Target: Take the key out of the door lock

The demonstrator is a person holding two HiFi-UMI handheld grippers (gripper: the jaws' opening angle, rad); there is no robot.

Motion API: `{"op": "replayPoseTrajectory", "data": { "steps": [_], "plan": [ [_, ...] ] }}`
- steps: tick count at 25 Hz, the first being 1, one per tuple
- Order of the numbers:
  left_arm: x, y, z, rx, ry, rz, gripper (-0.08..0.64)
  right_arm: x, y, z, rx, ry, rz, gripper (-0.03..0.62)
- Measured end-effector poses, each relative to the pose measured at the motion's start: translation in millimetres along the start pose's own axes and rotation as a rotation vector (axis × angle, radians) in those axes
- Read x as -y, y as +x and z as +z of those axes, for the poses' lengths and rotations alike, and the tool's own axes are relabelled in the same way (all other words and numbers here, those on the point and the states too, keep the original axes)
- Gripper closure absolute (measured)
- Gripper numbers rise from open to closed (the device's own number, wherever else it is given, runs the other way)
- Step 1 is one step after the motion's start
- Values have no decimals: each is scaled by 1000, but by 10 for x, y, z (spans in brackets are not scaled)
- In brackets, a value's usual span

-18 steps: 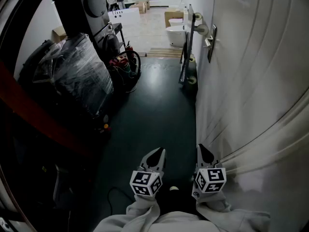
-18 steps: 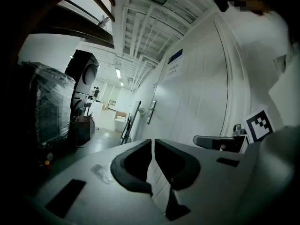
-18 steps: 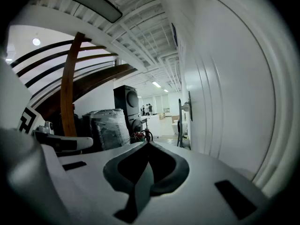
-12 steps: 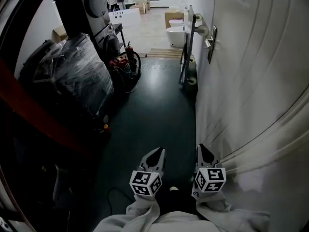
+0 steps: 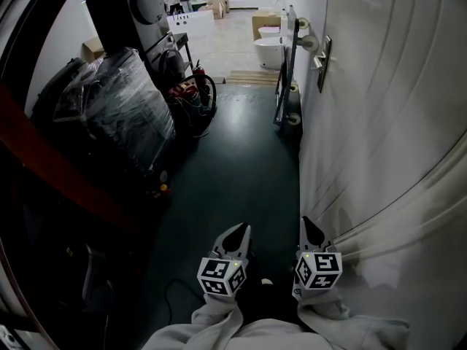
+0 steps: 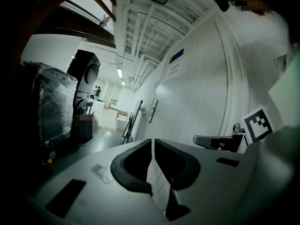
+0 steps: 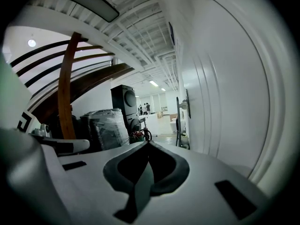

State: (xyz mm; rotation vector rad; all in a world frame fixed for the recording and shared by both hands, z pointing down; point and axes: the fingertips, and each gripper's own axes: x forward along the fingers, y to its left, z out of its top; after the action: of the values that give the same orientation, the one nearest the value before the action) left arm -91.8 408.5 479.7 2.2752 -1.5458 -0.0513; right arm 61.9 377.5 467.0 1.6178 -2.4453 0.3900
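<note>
A white door runs along the right side. Its dark lock plate with a handle sits far ahead; it also shows in the left gripper view and the right gripper view. No key can be made out at this distance. My left gripper and right gripper are held low, close to the body and far short of the lock. The left gripper's jaws are shut with nothing between them. The right gripper's jaws meet at the tip and hold nothing.
A dark green floor leads ahead. On the left stand a plastic-wrapped stack, a tall black machine and a red hose reel. A metal frame leans by the door. A toilet and people stand far back.
The head view has shifted slightly, so the room sits a little lower and to the right. Both grippers keep their place and stay shut.
</note>
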Motion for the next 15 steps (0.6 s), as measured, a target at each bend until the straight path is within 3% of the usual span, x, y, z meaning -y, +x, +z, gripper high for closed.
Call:
{"op": "replayPoseTrajectory", "data": {
  "steps": [15],
  "plan": [
    [-159, 325, 114, -12, 9, -21, 532, 23, 316, 69, 6, 21, 8, 540]
  ]
}}
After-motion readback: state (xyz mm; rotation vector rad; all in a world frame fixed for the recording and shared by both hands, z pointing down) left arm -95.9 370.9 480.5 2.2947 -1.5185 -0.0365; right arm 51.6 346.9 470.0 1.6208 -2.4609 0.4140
